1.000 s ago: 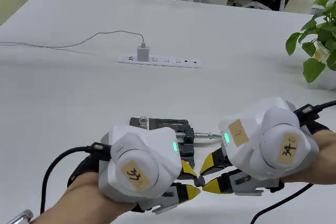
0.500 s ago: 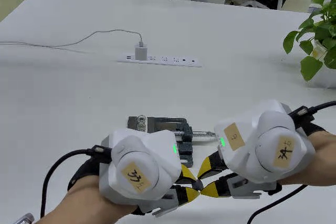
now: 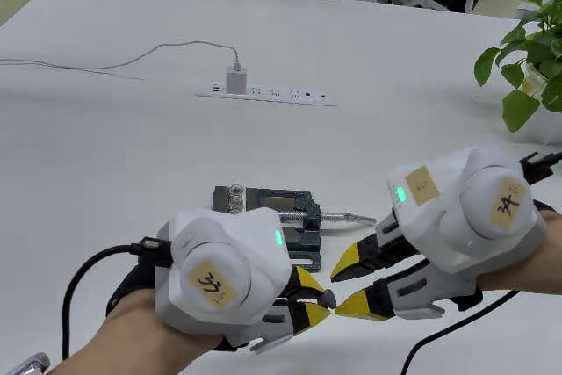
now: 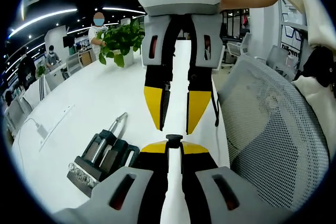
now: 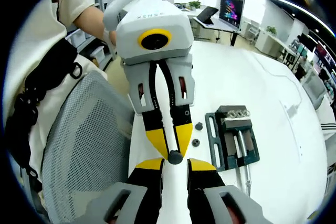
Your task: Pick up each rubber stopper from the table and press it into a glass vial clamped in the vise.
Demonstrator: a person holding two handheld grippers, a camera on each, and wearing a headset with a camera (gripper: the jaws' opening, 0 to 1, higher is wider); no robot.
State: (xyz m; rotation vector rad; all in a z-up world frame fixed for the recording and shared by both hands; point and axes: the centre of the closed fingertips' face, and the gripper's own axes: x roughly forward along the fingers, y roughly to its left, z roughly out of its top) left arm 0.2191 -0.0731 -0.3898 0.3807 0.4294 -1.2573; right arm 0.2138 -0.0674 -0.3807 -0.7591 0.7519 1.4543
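A small dark rubber stopper point(image 3: 327, 298) is pinched between the yellow tips of my left gripper point(image 3: 320, 300), which is shut on it just in front of the vise point(image 3: 281, 208). My right gripper point(image 3: 335, 293) faces it tip to tip, jaws open on either side of the stopper without touching. In the left gripper view the stopper point(image 4: 174, 139) sits at the tips of the left gripper point(image 4: 174, 145), below the spread right gripper point(image 4: 175, 129). Two loose stoppers point(image 5: 199, 126) lie beside the dark vise point(image 5: 231, 140), which holds glass vials point(image 5: 234, 113) at one end.
A white power strip point(image 3: 263, 94) with a charger and cable lies at the back of the white table. A potted plant point(image 3: 527, 50) stands at the right edge. A mesh chair point(image 4: 273, 124) is close behind the near table edge.
My right gripper has drawn back to the right and its jaws now stand wider apart. The stopper stays in the left gripper. The head camera has tilted slightly.
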